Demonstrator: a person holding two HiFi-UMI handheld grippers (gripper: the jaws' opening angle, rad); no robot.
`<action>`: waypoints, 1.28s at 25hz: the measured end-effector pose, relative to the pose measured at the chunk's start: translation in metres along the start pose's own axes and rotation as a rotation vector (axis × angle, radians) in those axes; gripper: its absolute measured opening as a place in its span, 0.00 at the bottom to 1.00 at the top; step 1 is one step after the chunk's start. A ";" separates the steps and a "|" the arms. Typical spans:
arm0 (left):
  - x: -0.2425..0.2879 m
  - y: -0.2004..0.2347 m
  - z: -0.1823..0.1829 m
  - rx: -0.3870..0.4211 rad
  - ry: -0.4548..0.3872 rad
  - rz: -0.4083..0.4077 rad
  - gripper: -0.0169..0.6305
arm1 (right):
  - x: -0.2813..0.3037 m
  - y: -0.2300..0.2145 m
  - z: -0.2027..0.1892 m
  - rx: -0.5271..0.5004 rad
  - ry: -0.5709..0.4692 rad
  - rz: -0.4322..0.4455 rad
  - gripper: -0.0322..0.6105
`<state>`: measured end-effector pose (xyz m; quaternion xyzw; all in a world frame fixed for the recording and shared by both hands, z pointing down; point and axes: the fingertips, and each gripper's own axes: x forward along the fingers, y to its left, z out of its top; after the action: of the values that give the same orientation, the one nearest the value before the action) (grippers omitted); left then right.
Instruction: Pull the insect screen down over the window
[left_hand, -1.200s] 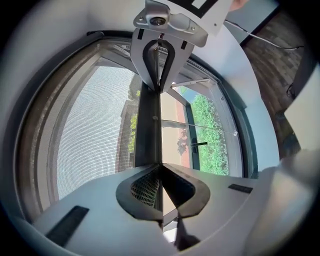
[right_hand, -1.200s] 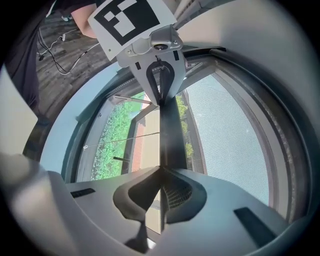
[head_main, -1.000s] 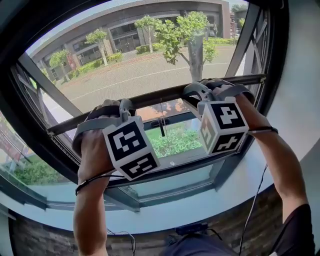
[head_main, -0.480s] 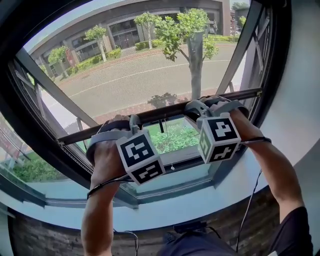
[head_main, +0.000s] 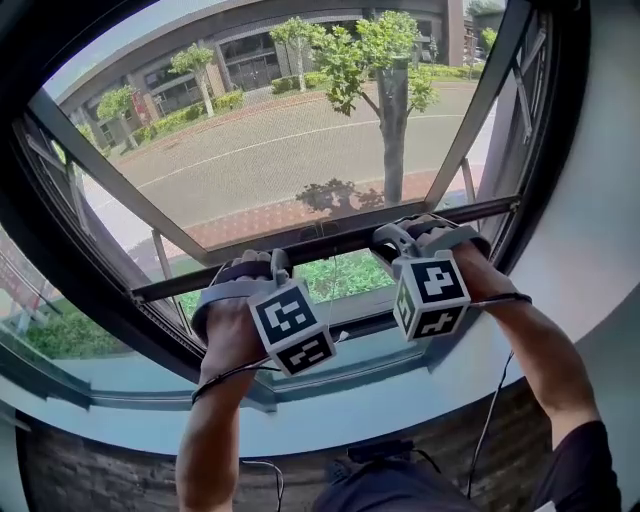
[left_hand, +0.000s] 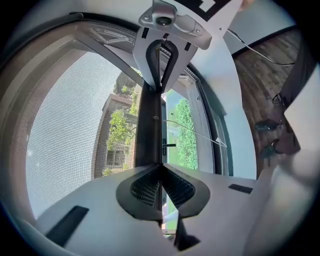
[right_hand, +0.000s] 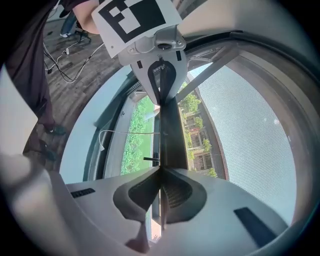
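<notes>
where the screen is: the screen (head_main: 300, 130) covers most of the window (head_main: 100, 150) already. Its dark bar (head_main: 330, 240) sits low, with only a strip of open glass under it showing green bushes.

left gripper: the left gripper (head_main: 262, 262) is pinched tight on the bar's edge. In its own view the jaws are closed right on it, with the bar running straight out from between them.

right gripper: same deal, the right gripper (head_main: 400, 235) is clamped on the bar further along toward the right side.

bar's long axis: it runs side to side across the window, from one gripper straight to the other. Each gripper view shows the other gripper at the far end of the bar.

which hand is nearer: neither really, both are on it, roughly evenly spaced.

the relation that matters: the bottom frame (head_main: 380, 322) is directly below the bar and near it, so I'd guess the rest of the pull goes straight down.

what I'd watch: keeping both ends level so the bar doesn't cock in its tracks. There's also a thin cord (left_hand: 195, 131) dangling in that open strip.
</notes>
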<state>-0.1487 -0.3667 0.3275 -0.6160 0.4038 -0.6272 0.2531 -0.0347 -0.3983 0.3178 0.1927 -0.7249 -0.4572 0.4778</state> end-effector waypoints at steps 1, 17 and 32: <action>0.003 -0.004 -0.001 -0.002 0.001 -0.008 0.06 | 0.003 0.004 0.000 0.002 0.001 0.006 0.08; 0.036 -0.052 -0.008 -0.026 0.017 -0.092 0.06 | 0.034 0.054 -0.006 0.036 0.002 0.058 0.08; 0.062 -0.096 -0.011 -0.045 0.032 -0.185 0.06 | 0.058 0.099 -0.013 0.053 0.020 0.133 0.08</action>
<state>-0.1488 -0.3627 0.4418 -0.6460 0.3631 -0.6485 0.1739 -0.0348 -0.3957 0.4334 0.1612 -0.7432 -0.4030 0.5092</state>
